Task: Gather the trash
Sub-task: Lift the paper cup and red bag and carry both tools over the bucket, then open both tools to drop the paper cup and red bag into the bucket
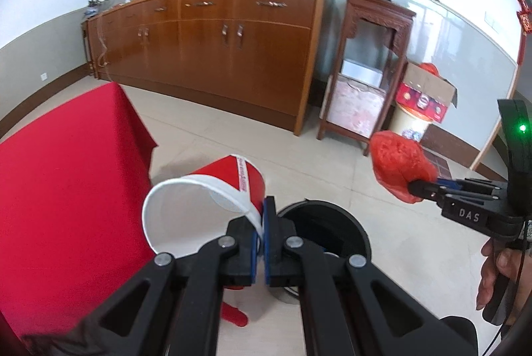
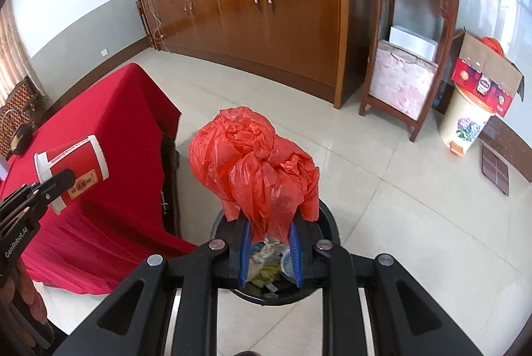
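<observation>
Trash is hanging over the black bin (image 2: 327,216): the right gripper (image 2: 271,243) is pinching a crumpled red bag (image 2: 256,163) above it, while the left gripper (image 1: 262,223) is clamping the paper cup (image 1: 206,199) by its rim beside it, probably for dropping.

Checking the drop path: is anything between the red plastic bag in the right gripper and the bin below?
Nothing visible. The red plastic bag hangs in the right gripper directly above the open black bin, which already holds trash.

The paper cup (image 1: 229,186) is showing red with a white rim; the crumpled bag (image 2: 256,163) is glowing orange-red; the tabletop (image 1: 66,156) is wearing red cloth.
</observation>
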Available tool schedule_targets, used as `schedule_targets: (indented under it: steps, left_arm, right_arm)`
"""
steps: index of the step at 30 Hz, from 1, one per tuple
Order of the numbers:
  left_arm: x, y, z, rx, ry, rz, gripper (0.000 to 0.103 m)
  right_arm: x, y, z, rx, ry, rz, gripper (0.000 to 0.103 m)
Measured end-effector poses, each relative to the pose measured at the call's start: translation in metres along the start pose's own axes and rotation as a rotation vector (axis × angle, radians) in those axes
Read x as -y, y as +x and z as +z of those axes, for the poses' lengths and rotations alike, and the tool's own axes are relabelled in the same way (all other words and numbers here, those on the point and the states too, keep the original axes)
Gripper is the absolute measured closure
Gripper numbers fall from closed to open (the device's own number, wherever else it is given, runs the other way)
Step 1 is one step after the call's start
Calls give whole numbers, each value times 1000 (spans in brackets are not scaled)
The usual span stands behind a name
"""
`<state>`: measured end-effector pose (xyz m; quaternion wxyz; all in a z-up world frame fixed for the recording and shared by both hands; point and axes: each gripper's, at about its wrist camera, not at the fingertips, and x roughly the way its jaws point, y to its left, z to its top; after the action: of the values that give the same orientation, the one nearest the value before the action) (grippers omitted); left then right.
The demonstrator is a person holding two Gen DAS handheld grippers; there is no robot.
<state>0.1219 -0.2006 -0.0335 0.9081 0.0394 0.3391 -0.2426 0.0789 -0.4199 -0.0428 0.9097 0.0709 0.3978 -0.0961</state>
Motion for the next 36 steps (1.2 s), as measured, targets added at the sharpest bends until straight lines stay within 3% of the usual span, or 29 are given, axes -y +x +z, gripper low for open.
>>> schedule_targets:
  steps: [9,19,25,27,28,29,30,31,33,36]
  left_arm:
    - [40,45,-8,-79,24,-74,100]
    - [64,104,-31,-191,22,-97,100]
    - [63,135,-47,-262,-20,-132,100]
    - [58,148,-55,-292,-65,-183,93]
    - [56,151,-59,-302,-76,-170,70]
    - [51,150,-61,-300,-85,-144,54]
    - [48,147,-63,-286,-95,-134,32]
    - [44,141,-66,-262,-89,-119,28]
    - [41,135,-68,-263,-60,-91,28]
    - [30,127,-70,-262,-51,-23,26]
  right_arm:
    - [36,46,-16,-112,-20,-9,82]
    - [64,109,-35,-230,-77,30,81]
    - [66,155,-51,-308,-125,84,81]
    - [63,170,-57,-332,-157,111,81]
    - [60,180,-62,-337,-186,116,73]
    - [59,190,-67,-356,-204,119,61]
    - [56,198,-72,-373,-227,97,27]
    - [56,203,-77,-366,-263,47,13]
    - [58,207,-83,-358,-263,20,13]
    - [69,205,-84,-356,-194,5,4]
